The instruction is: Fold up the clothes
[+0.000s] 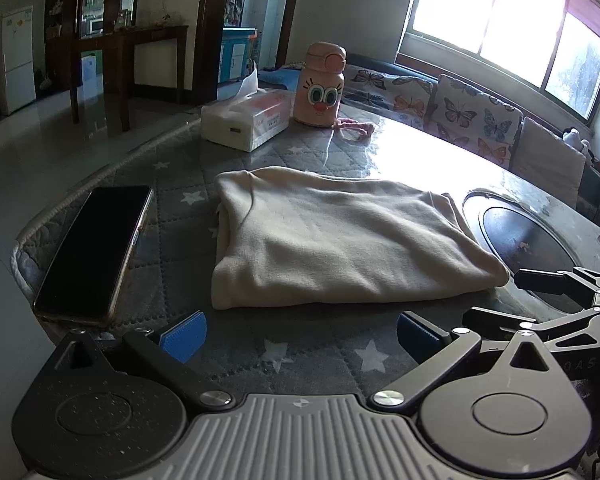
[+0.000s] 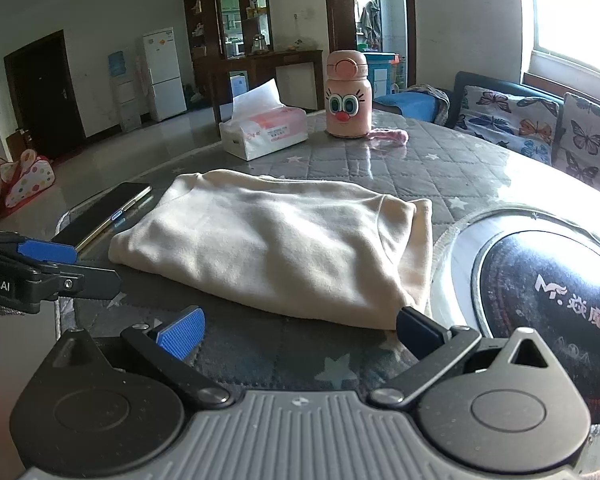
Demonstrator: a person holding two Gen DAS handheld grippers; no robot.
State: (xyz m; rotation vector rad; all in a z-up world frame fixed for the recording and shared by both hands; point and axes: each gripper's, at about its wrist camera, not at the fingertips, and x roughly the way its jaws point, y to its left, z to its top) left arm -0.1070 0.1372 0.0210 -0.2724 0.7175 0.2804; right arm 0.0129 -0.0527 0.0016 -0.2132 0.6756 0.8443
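Left wrist view: the left gripper (image 1: 300,338) stands nearest, jaws spread wide and released, nothing between the blue pads. The right gripper (image 2: 298,334) shows the same: fully released, empty, its right finger tip just at the garment's near corner; contact cannot be confirmed. At 12 o'clock ahead of both lies the cream garment (image 1: 340,240), folded into a compact rectangle, flat on the quilted table cover (image 1: 312,356). A phone (image 1: 96,252) lies at 10 o'clock, just beside it. An induction hob (image 2: 548,292) is set in the table at 2 o'clock. Farther off at 12 o'clock stand a tissue pack (image 1: 252,118) and a pink bottle (image 1: 320,88).

Assessment: folding appears essentially complete; edges lie reasonably square. At most a tidy-up or removal remains.
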